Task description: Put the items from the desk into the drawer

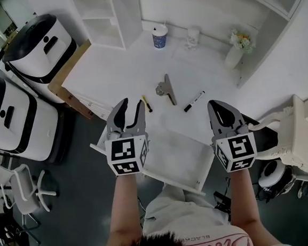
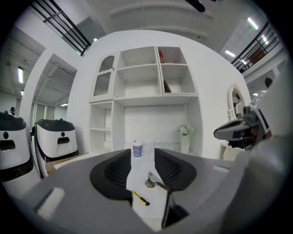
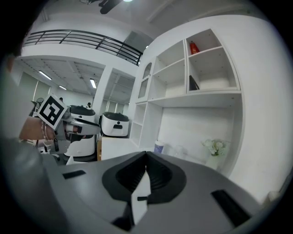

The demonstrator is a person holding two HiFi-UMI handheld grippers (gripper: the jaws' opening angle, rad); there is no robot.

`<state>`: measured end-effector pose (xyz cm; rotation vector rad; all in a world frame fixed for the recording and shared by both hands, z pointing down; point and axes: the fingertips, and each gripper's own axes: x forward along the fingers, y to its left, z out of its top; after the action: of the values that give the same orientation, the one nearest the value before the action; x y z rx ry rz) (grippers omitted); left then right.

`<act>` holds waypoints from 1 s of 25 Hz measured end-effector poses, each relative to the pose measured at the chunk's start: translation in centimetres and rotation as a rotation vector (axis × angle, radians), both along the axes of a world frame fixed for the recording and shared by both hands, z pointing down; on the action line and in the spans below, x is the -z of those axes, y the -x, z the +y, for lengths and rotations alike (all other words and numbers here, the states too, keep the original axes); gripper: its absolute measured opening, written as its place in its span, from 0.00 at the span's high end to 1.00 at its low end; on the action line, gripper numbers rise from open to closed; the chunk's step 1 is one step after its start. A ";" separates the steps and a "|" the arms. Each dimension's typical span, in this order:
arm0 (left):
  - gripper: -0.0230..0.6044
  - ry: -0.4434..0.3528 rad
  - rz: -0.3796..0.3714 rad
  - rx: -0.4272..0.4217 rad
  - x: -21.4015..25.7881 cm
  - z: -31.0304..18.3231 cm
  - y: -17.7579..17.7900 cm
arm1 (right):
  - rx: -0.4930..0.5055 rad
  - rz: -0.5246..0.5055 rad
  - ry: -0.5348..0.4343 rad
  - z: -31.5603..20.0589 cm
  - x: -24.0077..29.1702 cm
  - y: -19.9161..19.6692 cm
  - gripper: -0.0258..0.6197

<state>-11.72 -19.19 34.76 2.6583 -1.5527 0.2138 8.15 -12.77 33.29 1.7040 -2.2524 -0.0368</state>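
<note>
Two tongs: one in each of my hands, both held over the open drawer, just short of the desk point(image 1: 117, 69).
Far left of my left tongs: two white machines point(image 1: 34, 42) with dark tops on the floor; the nearer one is cut off by the picture edge.
Left tongs point(image 1: 132, 103): jaws stand moderately apart with nothing between the pads; its own view point(image 2: 143, 153) shows only the desk top through the gap.
Yellow pen point(image 1: 147, 103): lies on the desk just ahead of my left tongs' tips, apart from them; seen low in the gap point(image 2: 141, 198).
Paper cup point(image 1: 160, 37): far ahead, at the back of the desk.
Metal clip point(image 1: 166, 88): ahead and between my two tongs; what kind it is I cannot make out.
Drawer point(image 1: 178, 152): pulled out below and between my tongs, its floor bare; both marker cubes cover its front corners.
Black marker point(image 1: 194, 101): on the desk just left of my right tongs' tips, not touched.
Right tongs point(image 1: 215, 104): jaws closed tip to tip point(image 3: 146, 154), holding nothing.
Vase of flowers point(image 1: 234, 54): ahead and right of my right tongs.
</note>
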 end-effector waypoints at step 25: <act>0.73 0.449 -0.133 0.181 -17.1 -6.3 -3.8 | 0.100 -0.041 0.255 -6.5 -12.1 -4.5 0.95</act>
<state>-7.94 -25.52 51.81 2.1862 -1.5462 0.6539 12.61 -19.30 45.42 1.4724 -2.2585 0.2538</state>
